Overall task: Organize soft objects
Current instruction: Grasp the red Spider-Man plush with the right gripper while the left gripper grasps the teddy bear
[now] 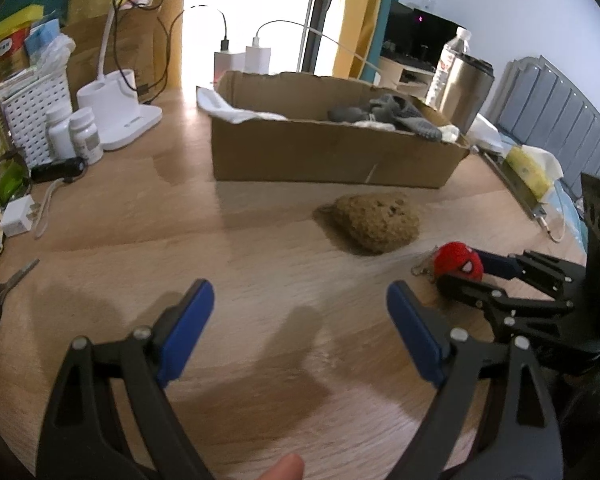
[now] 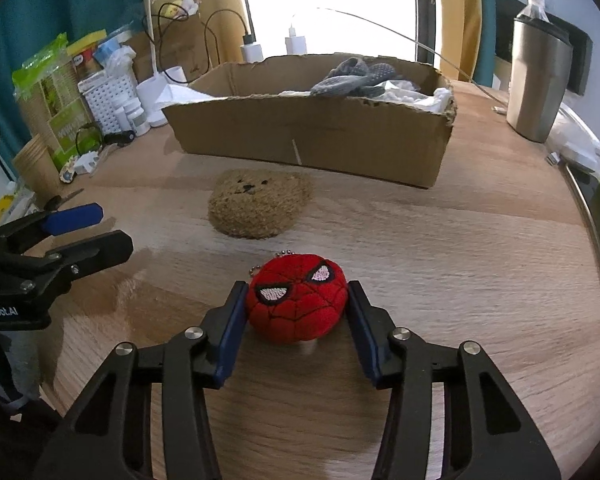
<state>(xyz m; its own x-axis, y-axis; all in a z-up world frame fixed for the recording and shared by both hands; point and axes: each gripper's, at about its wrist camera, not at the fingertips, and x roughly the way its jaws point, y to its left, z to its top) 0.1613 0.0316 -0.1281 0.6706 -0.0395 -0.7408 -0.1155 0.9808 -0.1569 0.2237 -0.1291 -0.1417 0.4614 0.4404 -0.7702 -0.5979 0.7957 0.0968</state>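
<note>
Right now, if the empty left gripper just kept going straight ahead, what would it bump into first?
Probably the brown fuzzy bear plush lying on the table, a little right of the left gripper's line. If it slipped past on the left, the cardboard box comes next. Depth is hard to judge here.

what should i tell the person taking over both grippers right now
Left gripper: open, holding nothing, above bare table.
Right gripper: fingers flank the red Spider-Man plush keychain on the table; pads look in contact, firm grip uncertain.
Brown bear-face plush: on the table, between the keychain and the cardboard box.
Done: grey gloves and white soft items already lie in the box.
Left: probably lift the keychain into the box, then the bear plush.
</note>
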